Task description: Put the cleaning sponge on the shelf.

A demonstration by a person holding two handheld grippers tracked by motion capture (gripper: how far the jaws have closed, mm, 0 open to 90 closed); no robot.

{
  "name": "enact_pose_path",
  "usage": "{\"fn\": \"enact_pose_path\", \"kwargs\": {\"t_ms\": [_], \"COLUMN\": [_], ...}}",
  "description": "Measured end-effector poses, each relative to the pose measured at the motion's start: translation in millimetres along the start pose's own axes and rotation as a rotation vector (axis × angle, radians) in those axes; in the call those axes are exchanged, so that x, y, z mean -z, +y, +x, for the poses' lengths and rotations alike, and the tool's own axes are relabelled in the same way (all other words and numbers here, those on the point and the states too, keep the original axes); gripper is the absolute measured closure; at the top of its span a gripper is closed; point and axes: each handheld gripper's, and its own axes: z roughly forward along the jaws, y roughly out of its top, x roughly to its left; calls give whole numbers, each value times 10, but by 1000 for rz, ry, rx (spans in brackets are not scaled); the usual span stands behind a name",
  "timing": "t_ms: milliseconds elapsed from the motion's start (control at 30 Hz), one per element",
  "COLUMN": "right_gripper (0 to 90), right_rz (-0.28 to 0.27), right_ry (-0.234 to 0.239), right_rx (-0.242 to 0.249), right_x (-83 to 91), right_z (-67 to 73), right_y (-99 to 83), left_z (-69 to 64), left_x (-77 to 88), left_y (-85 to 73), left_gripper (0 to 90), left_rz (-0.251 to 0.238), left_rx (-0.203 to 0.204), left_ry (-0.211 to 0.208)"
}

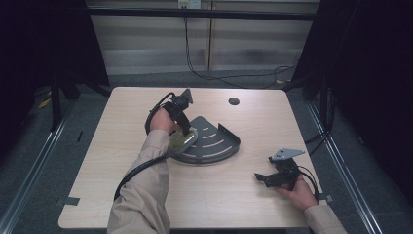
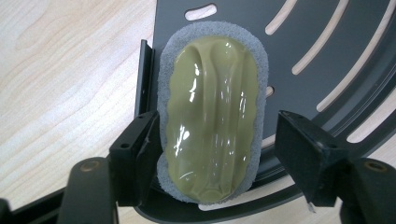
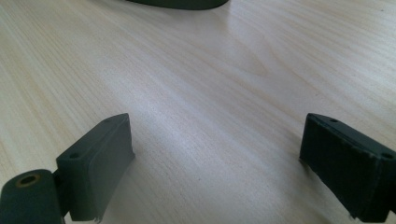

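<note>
Left gripper (image 2: 212, 144) | jaws apart, straddling olive scrub sponge (image 2: 212, 109) | sponge at 12 o'clock, lying on dark slotted tray (image 2: 327, 42)

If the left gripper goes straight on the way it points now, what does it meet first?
Most likely the olive-topped scrubbing sponge, which lies between the open jaws of the left gripper on the dark slotted corner shelf. How far the sponge is from the jaws is unclear.

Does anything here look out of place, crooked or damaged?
Nothing is clearly damaged. The scrubbing pad lies on the dark slotted tray with its edge hanging over the tray's left rim, between the open jaws of the left gripper.
</note>
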Motion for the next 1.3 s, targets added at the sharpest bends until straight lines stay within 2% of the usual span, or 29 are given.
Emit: {"fn": "enact_pose_path", "kwargs": {"t_ms": [333, 367, 400, 733, 1000, 1300], "right_gripper": [89, 89, 89, 89, 89, 89], "right_rz": [-3, -3, -3, -3, -2, -2], "right_ry": [0, -1, 0, 0, -3, -2], "right_rx": [2, 2, 2, 2, 1, 0], "right_x": [-3, -3, -3, -3, -3, -3], "right_z": [-1, 0, -1, -1, 1, 0], "right_y": [0, 0, 0, 0, 1, 1], "left_z": [2, -5, 3, 44, 51, 90], "left_x": [85, 96, 112, 220, 316, 351], "left_y": [-84, -100, -112, -297, -417, -600], "left_gripper": [227, 227, 226, 183, 174, 170], "left_rz": [-31, -39, -42, -71, -90, -112], "left_rx": [-6, 6, -9, -11, -17, -4], "left_ry": [2, 0, 1, -3, -4, -14]}}
